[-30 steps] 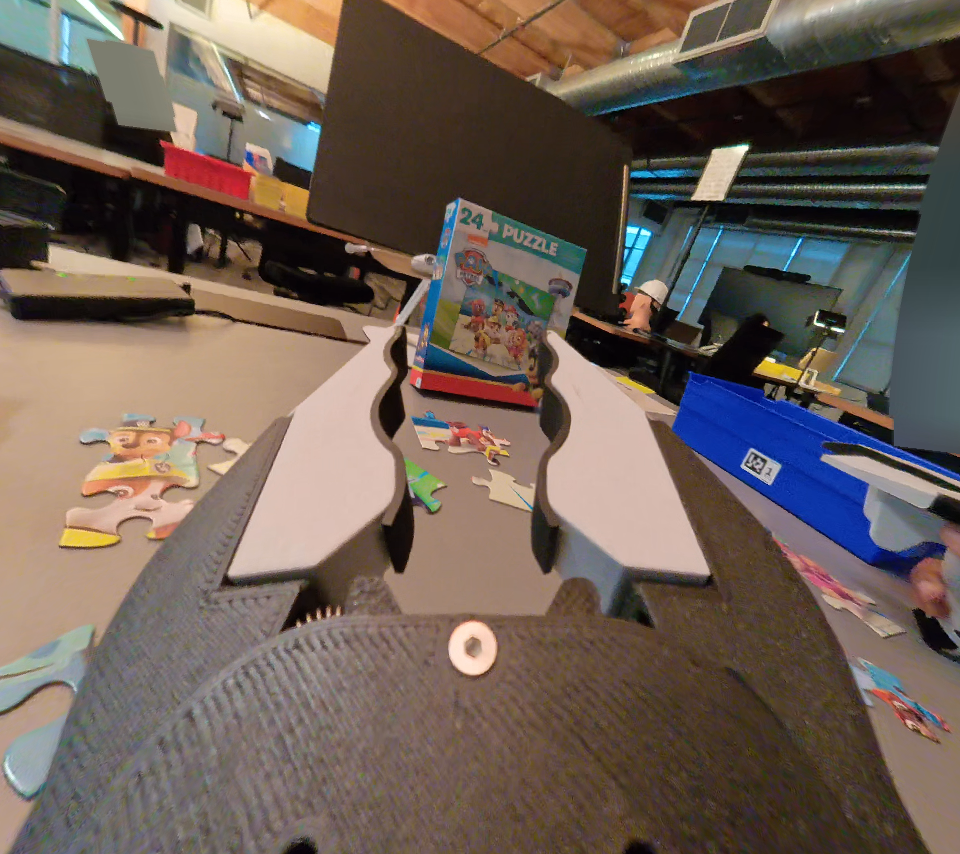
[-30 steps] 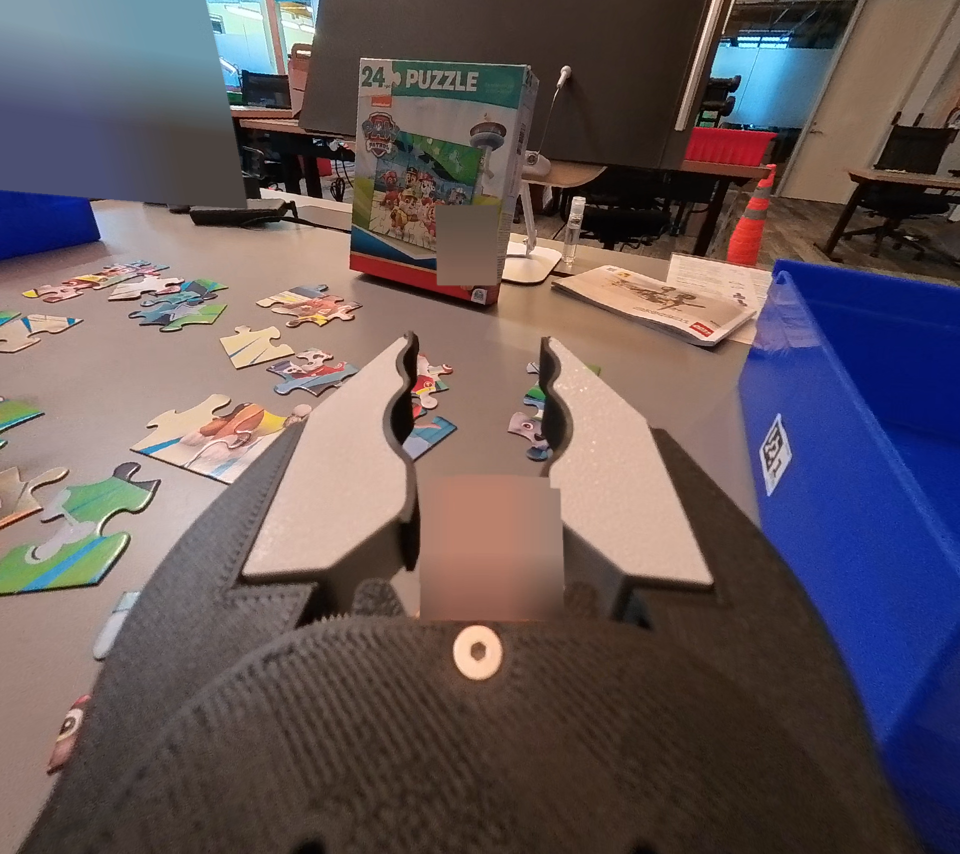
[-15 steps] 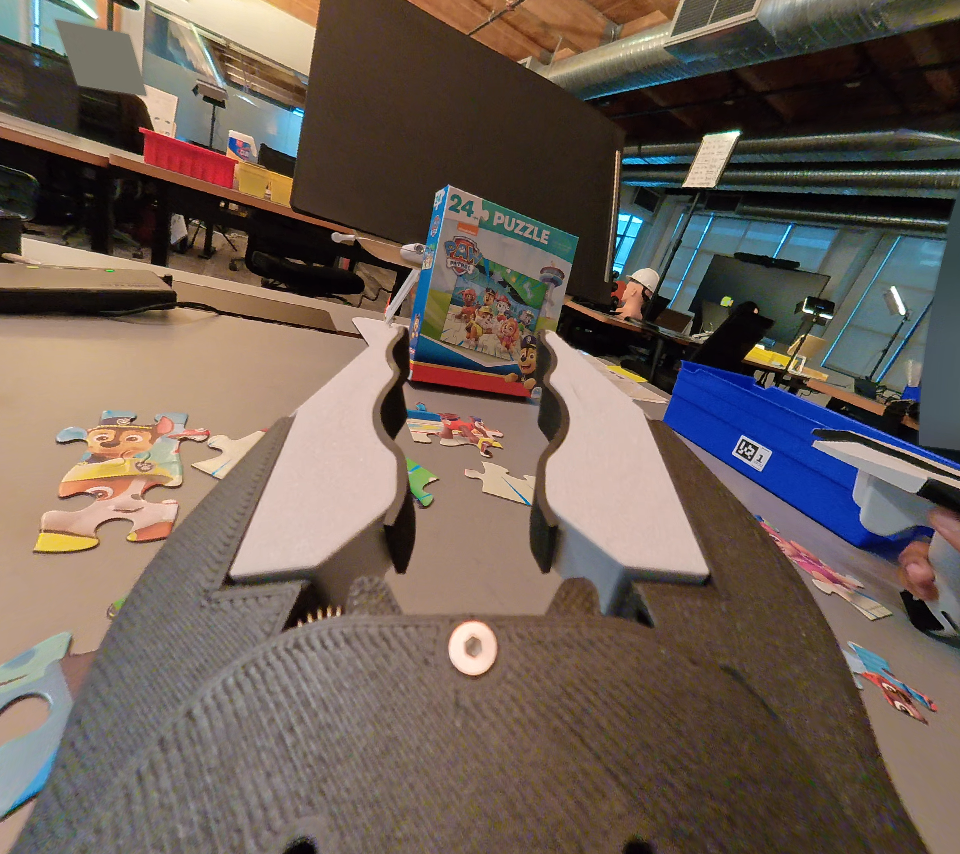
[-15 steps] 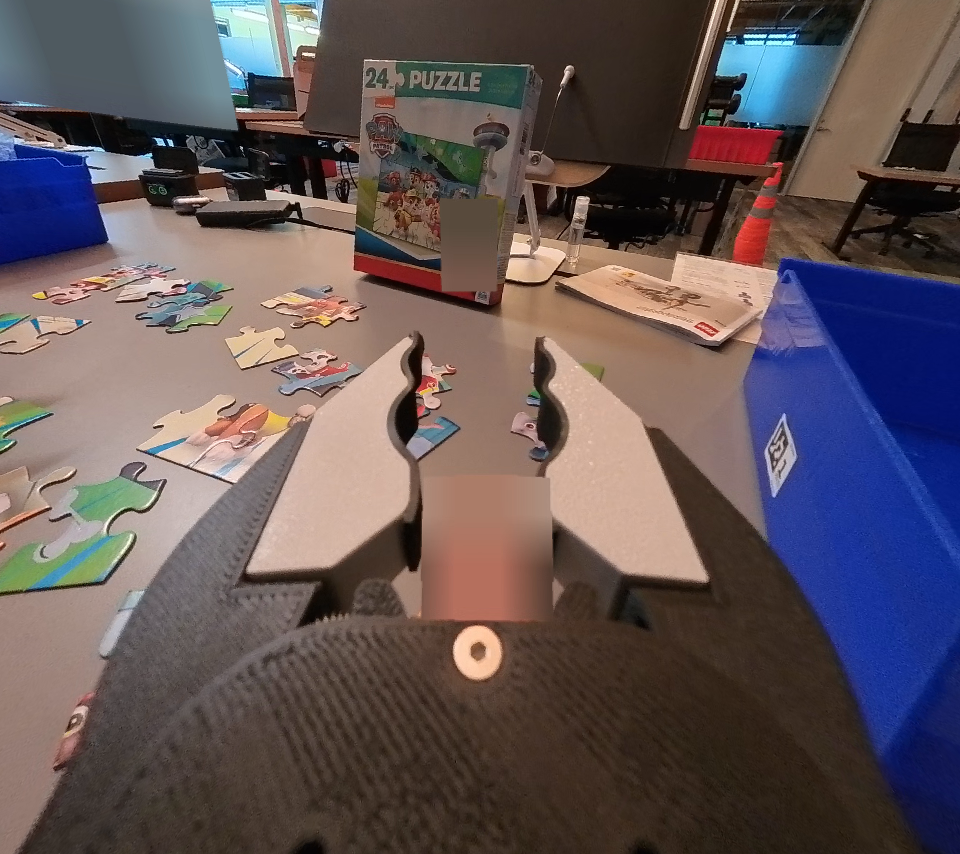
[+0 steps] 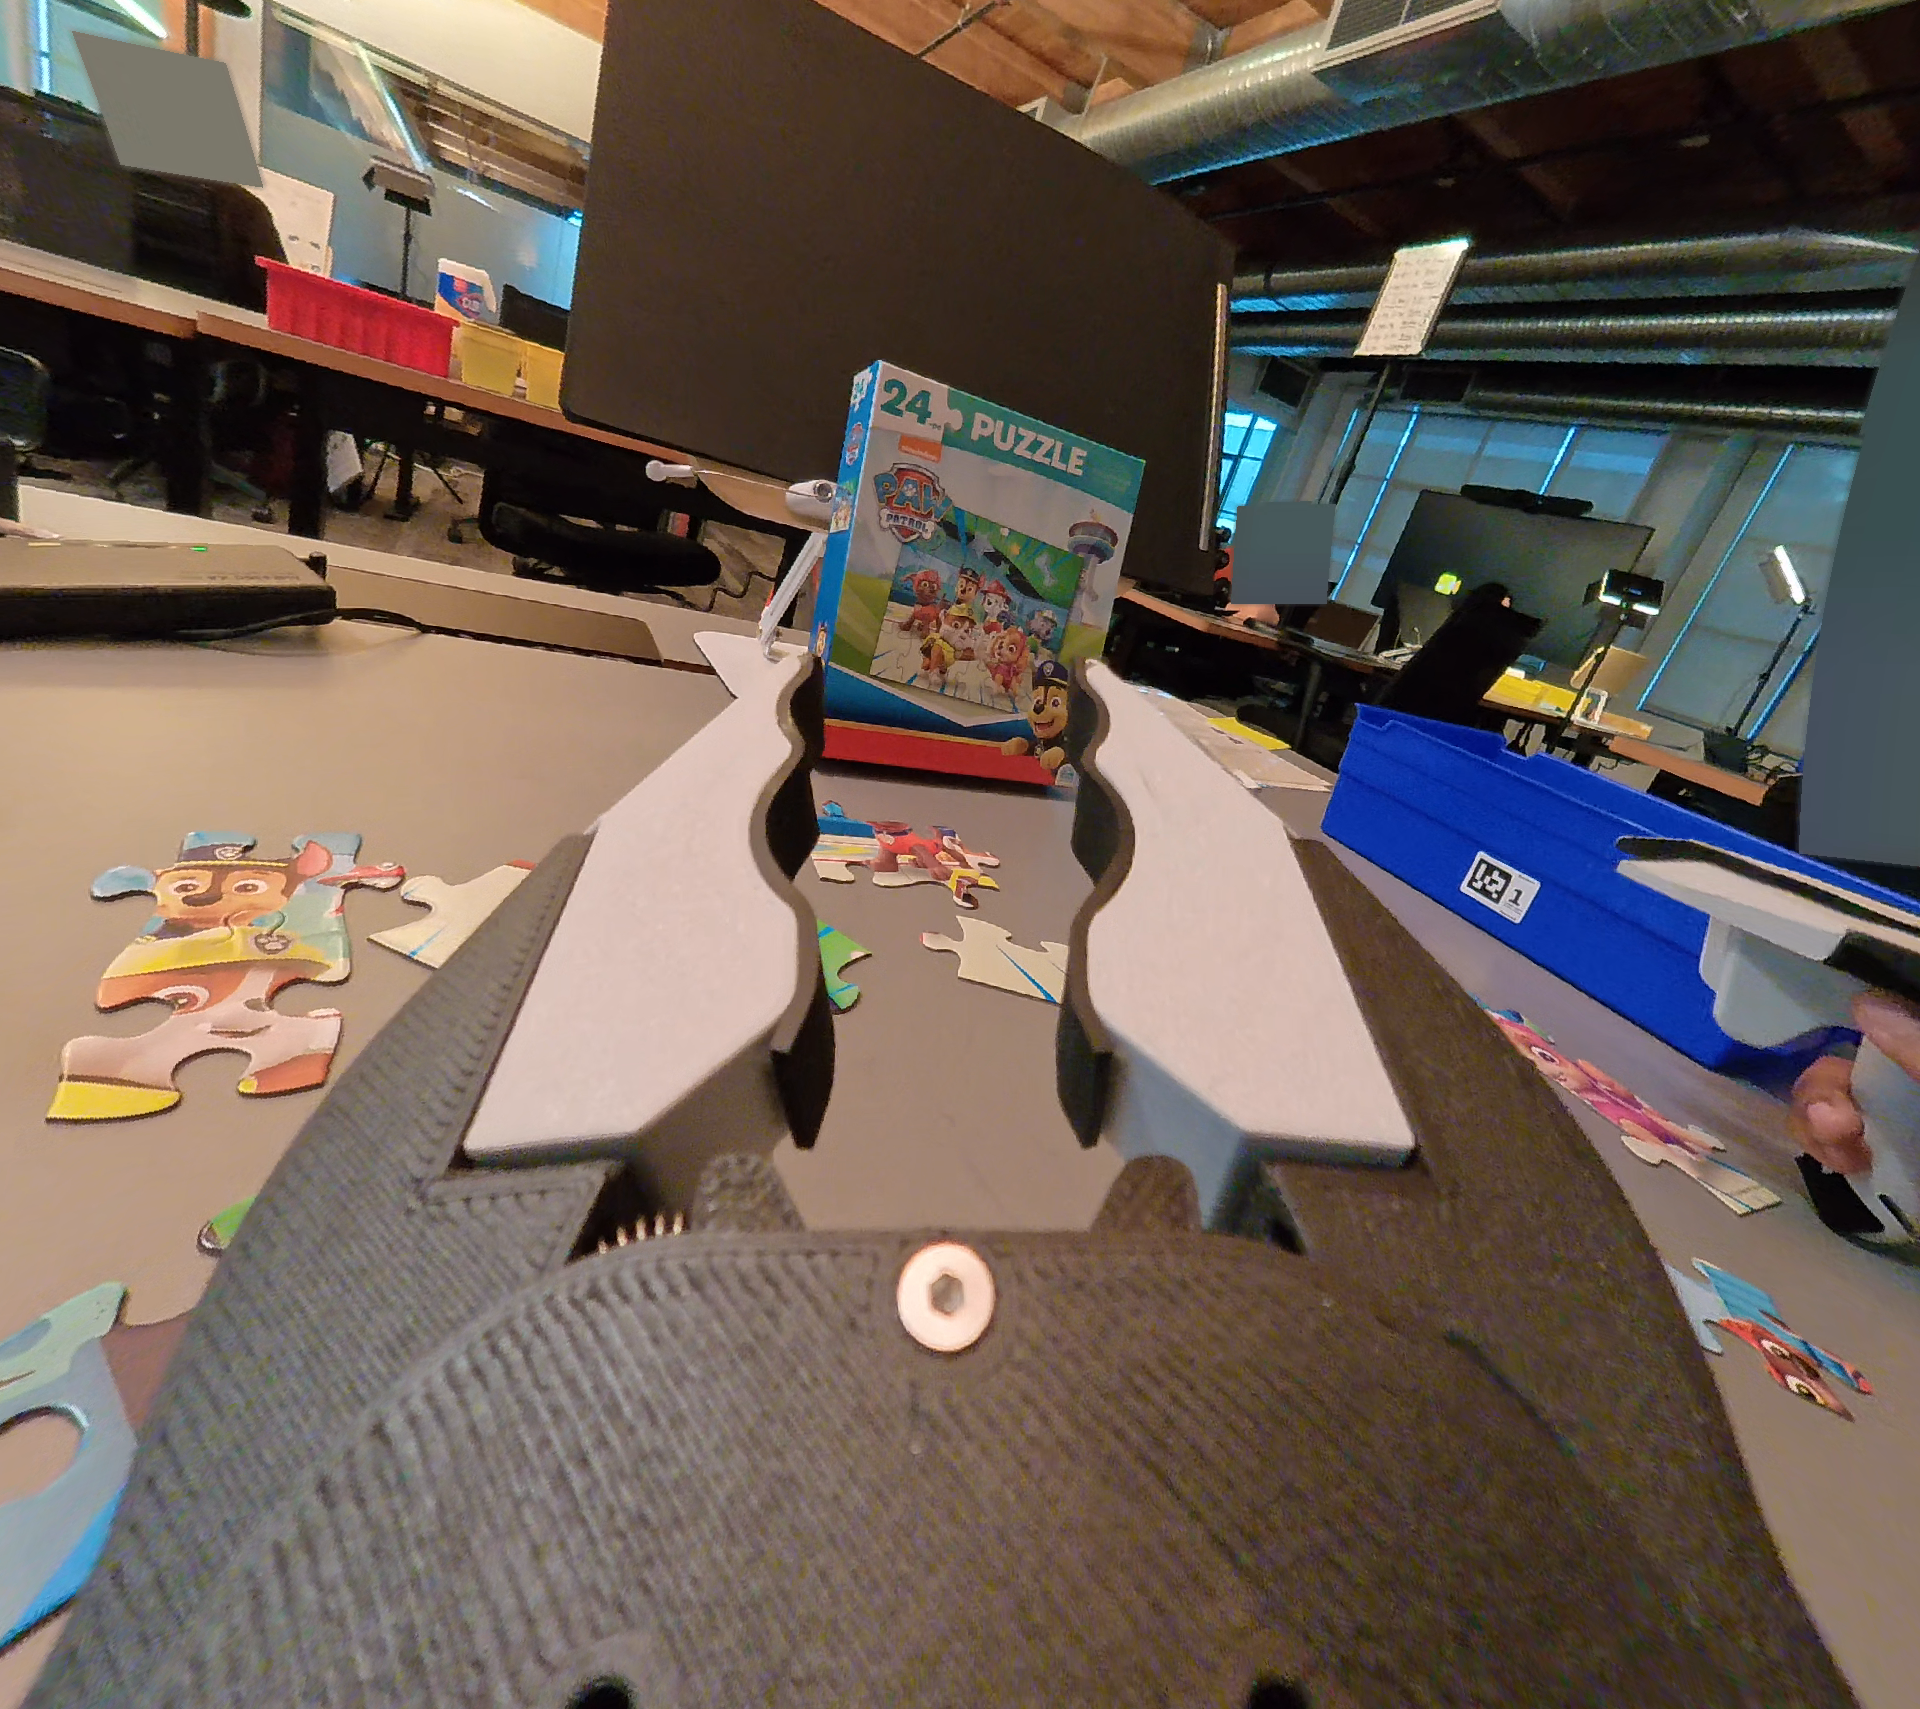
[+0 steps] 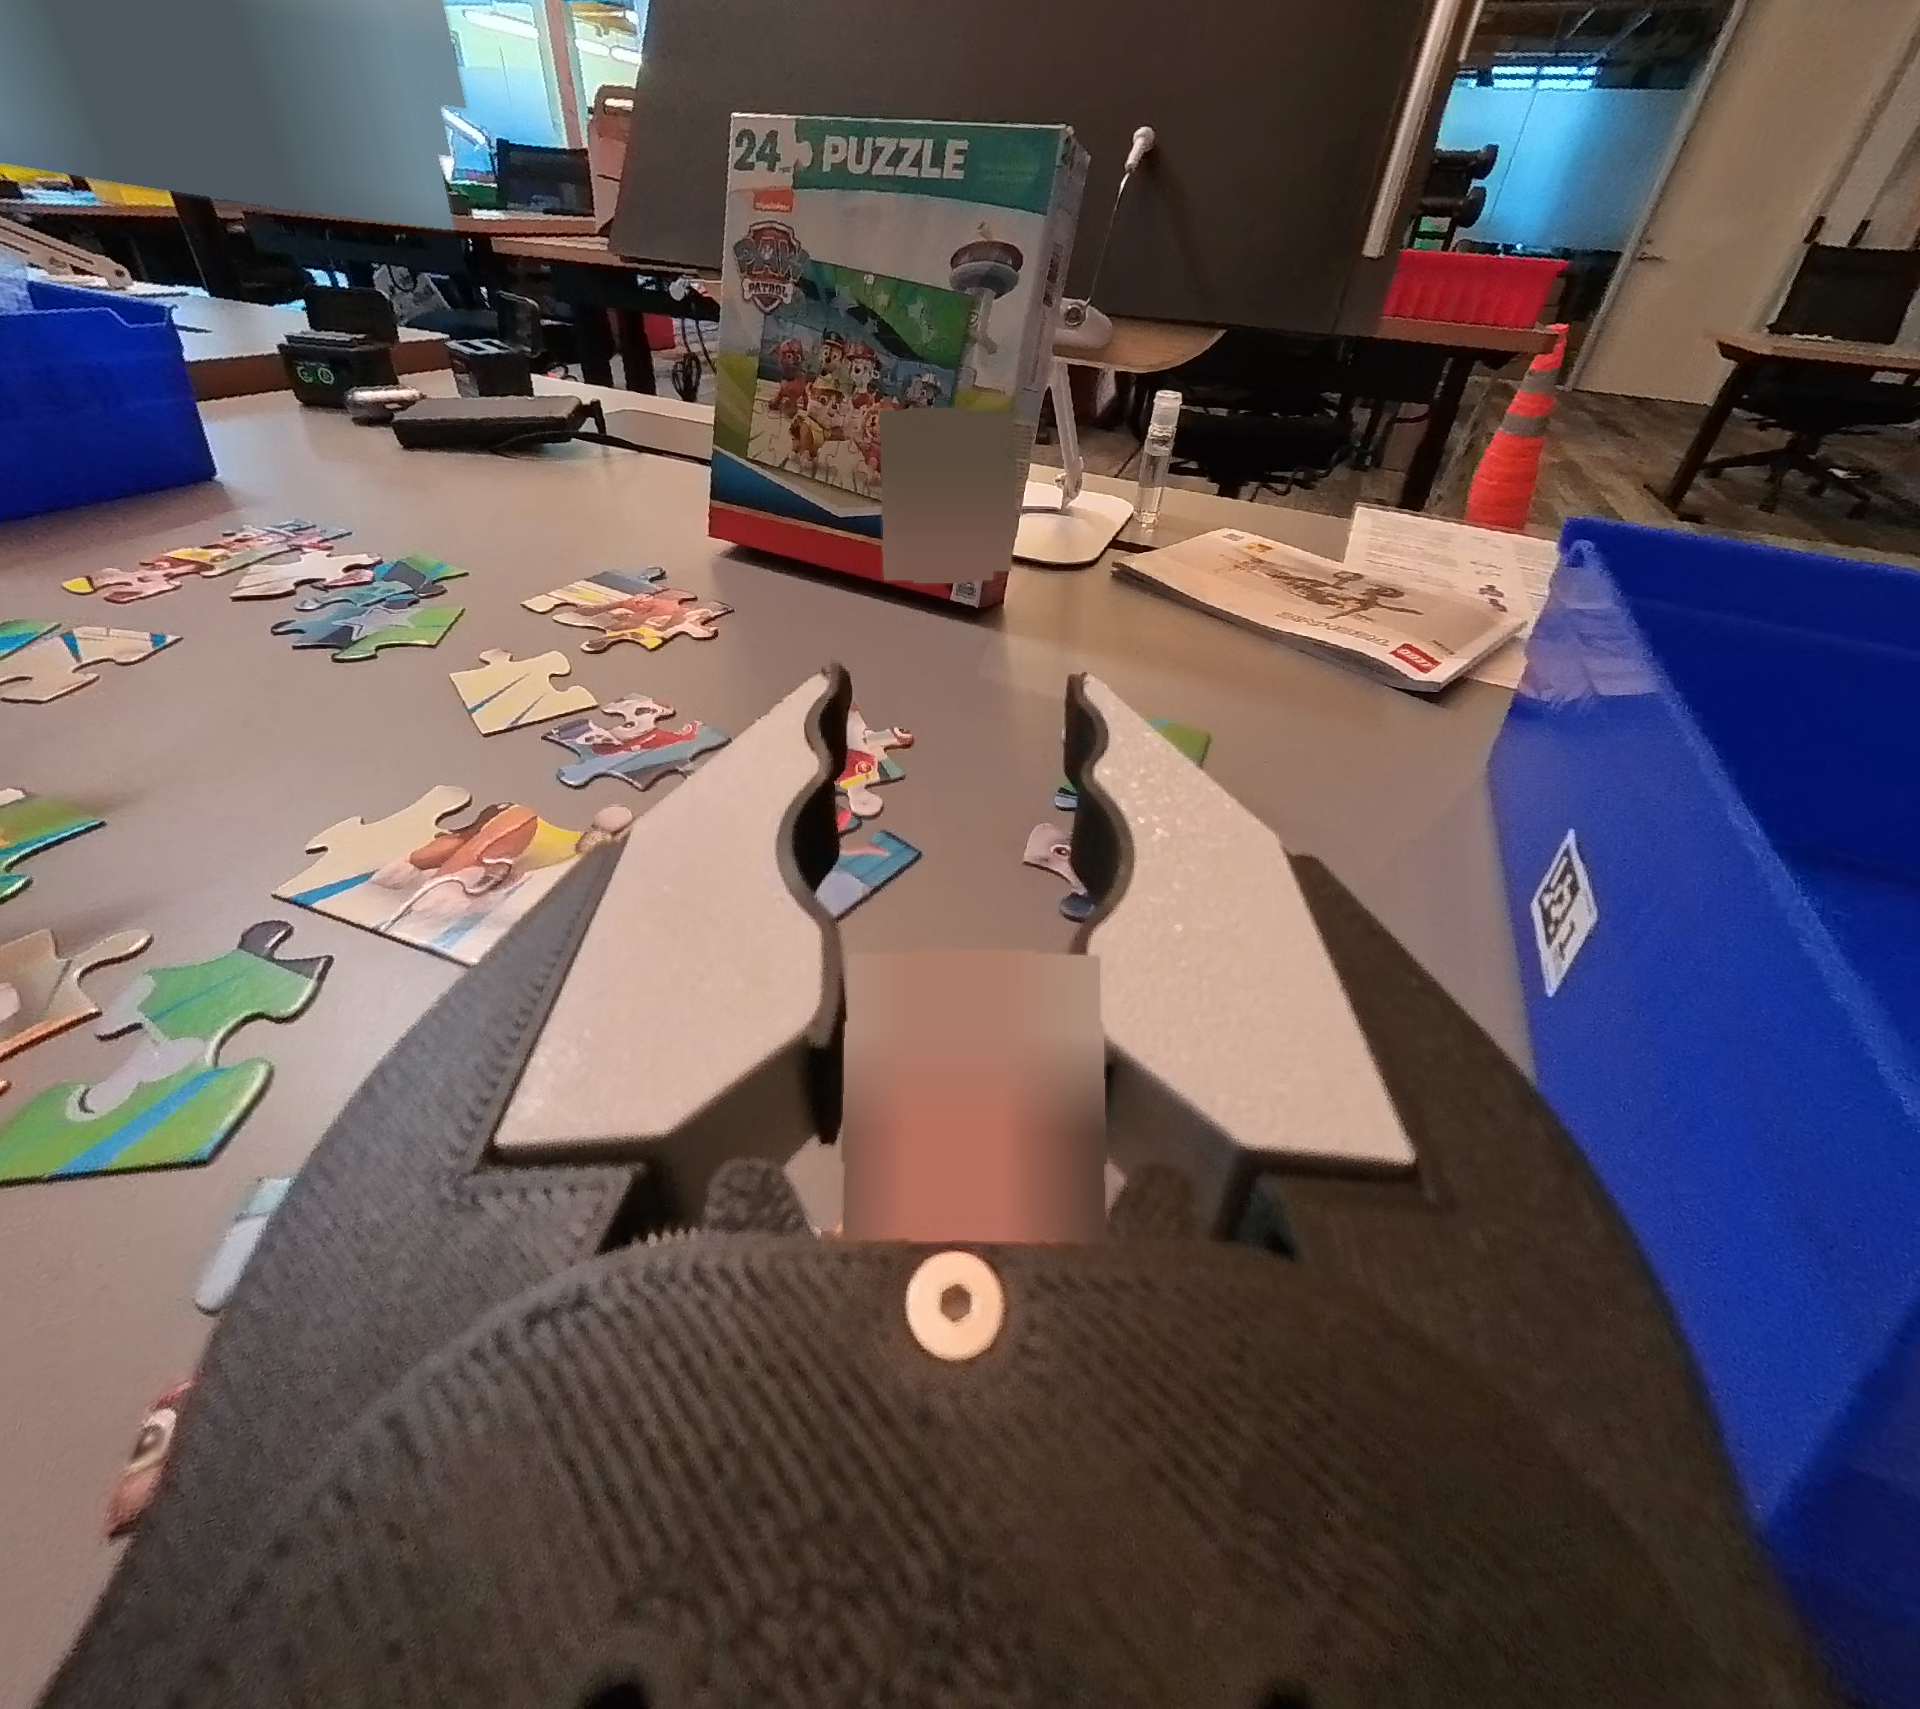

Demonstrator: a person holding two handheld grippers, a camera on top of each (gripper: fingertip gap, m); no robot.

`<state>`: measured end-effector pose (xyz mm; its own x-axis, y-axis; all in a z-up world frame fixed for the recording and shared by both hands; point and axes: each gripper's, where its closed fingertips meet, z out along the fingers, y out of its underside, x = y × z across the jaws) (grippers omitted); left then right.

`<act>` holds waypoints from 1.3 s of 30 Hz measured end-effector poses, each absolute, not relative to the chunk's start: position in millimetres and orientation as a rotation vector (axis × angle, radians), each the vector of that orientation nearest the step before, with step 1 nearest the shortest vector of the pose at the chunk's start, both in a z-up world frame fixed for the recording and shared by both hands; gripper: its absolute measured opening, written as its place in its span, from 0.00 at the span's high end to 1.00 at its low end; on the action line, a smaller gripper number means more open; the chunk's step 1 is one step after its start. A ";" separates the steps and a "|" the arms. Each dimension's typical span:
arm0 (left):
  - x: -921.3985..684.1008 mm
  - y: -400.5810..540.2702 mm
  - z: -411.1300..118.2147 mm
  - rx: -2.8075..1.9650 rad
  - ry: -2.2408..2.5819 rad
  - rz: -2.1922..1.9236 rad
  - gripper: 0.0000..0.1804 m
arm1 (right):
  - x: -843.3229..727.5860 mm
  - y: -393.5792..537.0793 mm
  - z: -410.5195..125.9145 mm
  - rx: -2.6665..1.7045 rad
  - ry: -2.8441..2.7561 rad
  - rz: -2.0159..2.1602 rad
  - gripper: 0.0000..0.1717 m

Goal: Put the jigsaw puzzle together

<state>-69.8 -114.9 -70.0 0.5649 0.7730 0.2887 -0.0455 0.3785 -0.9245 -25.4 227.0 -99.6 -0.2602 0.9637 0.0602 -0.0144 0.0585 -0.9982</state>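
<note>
Between open left claw [image 5: 940,703]: puzzle box [image 5: 977,579]

Both wrist views sit low over the grey table [image 5: 312,745], facing its far edge; both share the upright puzzle box [image 5: 977,589] [image 6: 883,350].

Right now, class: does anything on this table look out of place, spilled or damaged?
Nothing stands out. Puzzle pieces lie flat and scattered on the table; the puzzle box stands upright, and the booklet lies flat beside the blue bin.
</note>
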 end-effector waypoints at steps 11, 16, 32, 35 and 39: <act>-69.5 -112.6 -70.6 -1.072 -0.819 0.603 0.75 | -13.4 255.3 -77.4 -1.058 -1.205 1.461 0.77; -69.6 -110.8 -71.5 -1.080 -0.818 0.597 0.75 | -10.6 263.6 -74.3 -1.086 -1.149 1.526 0.77; -69.3 -109.3 -72.1 -1.087 -0.815 0.594 0.75 | -11.3 261.1 -74.8 -1.075 -1.163 1.514 0.78; -68.9 -108.7 -72.1 -1.089 -0.812 0.592 0.75 | -11.7 260.6 -75.2 -1.074 -1.168 1.511 0.78; -68.5 -108.5 -71.6 -1.087 -0.808 0.592 0.75 | -11.7 260.2 -75.2 -1.072 -1.170 1.511 0.78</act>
<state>-68.5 -108.5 -71.6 0.5832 0.7635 0.2774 -0.0334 0.3638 -0.9309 -11.7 260.2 -75.2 -0.2026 0.9742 -0.0993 -0.1481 -0.1308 -0.9803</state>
